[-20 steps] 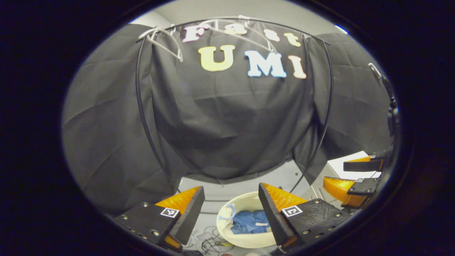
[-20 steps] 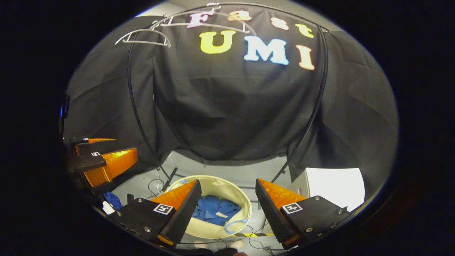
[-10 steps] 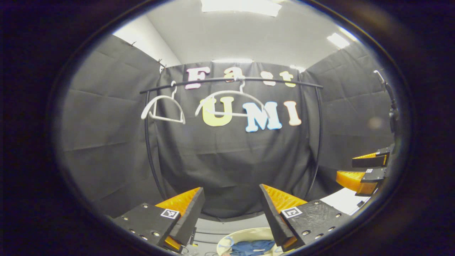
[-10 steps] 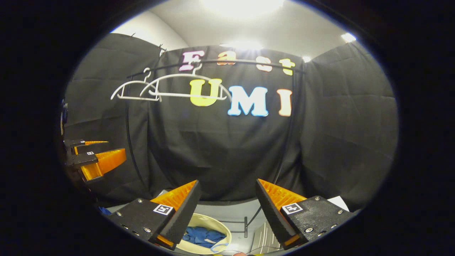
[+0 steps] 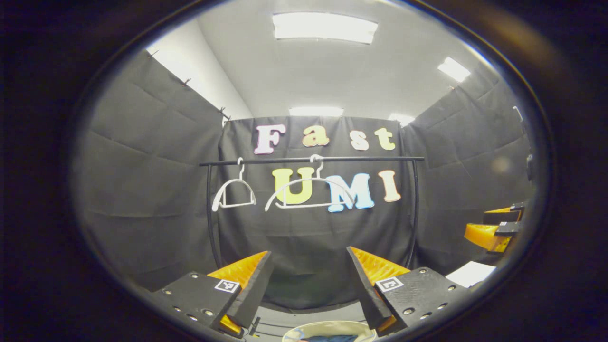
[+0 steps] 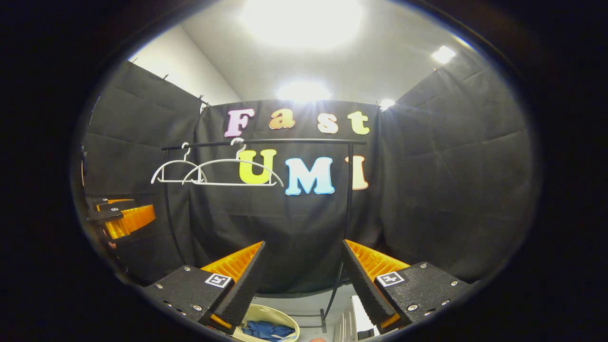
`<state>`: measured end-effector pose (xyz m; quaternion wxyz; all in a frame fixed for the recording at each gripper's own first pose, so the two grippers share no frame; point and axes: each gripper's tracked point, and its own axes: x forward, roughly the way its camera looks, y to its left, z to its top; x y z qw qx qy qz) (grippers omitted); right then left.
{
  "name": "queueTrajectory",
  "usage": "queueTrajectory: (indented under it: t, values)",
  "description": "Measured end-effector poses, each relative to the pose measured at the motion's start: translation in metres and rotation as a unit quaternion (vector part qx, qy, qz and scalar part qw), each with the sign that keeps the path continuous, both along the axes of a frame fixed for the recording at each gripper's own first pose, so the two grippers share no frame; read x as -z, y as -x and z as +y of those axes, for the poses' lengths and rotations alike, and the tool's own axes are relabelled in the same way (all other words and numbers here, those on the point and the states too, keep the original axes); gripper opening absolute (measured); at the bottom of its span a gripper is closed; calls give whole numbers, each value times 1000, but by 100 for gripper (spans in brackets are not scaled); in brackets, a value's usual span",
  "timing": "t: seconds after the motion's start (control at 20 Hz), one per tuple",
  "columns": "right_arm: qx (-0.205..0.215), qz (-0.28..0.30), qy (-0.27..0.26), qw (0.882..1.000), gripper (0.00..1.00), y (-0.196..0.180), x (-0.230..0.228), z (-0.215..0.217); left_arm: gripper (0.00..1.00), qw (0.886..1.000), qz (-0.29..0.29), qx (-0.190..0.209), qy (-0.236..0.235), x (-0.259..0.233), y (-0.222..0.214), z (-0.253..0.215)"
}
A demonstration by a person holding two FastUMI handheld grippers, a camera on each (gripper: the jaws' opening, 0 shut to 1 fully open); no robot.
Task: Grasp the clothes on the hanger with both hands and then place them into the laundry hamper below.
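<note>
both grippers are raised and face the black rail (image 5: pixel 311 160) at the back of the booth. in the left gripper view the left gripper (image 5: pixel 308 285) has its jaws spread wide with nothing between them, and the right gripper (image 5: pixel 494 230) shows at the right edge, its jaws apart and empty. in the right gripper view the right gripper (image 6: pixel 301 280) is spread the same way and holds nothing, while the left gripper (image 6: pixel 118 216) sits at the left edge. two white hangers (image 5: pixel 308 192) hang bare on the rail, side by side. the blue clothes (image 6: pixel 263 328) lie crumpled inside the cream hamper (image 6: pixel 280 319) on the floor, low between the right gripper's fingers. the hamper's rim (image 5: pixel 327 327) also peeks in at the bottom of the left gripper view.
</note>
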<state>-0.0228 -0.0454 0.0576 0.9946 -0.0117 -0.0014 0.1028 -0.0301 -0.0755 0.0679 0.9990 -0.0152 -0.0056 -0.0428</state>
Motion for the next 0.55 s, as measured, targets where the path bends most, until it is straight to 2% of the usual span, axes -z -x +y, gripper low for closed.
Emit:
queueTrajectory:
  t: [0.15,0.55]
  values:
    - [12,-25,-14,1000,95,11,-4,-22,94,1000,-5,-16,-6,-3,12,3]
    - [28,-16,-18,999,95,34,6,-52,94,999,-15,-34,-9,-11,52,9]
